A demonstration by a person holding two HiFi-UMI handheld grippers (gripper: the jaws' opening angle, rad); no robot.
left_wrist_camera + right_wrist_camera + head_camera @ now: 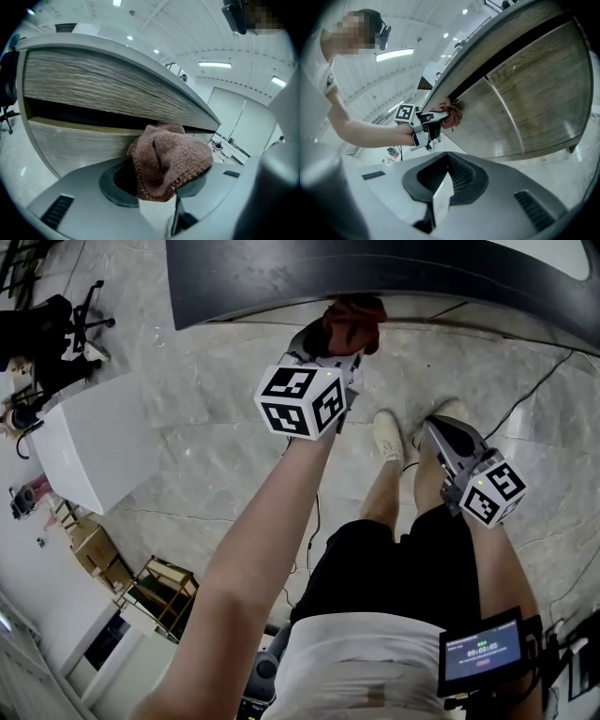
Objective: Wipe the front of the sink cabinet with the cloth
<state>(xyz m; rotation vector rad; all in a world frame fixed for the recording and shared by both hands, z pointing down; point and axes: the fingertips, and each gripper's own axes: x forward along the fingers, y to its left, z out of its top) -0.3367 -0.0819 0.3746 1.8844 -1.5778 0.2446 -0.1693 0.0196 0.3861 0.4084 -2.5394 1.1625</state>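
Left gripper (330,352) is pinching the bunched cloth (353,322) against the cabinet front (525,93), upper centre of head view, to wipe; right gripper (440,190) is hanging clear, jaws pressed together, empty.

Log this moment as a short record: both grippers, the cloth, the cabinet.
left gripper: jaws shut on the cloth
cloth: brown, bunched, pressed to the cabinet front beside the dark gap
right gripper: jaws together, empty, held apart from the cabinet
cabinet front: wood-grain doors, closed
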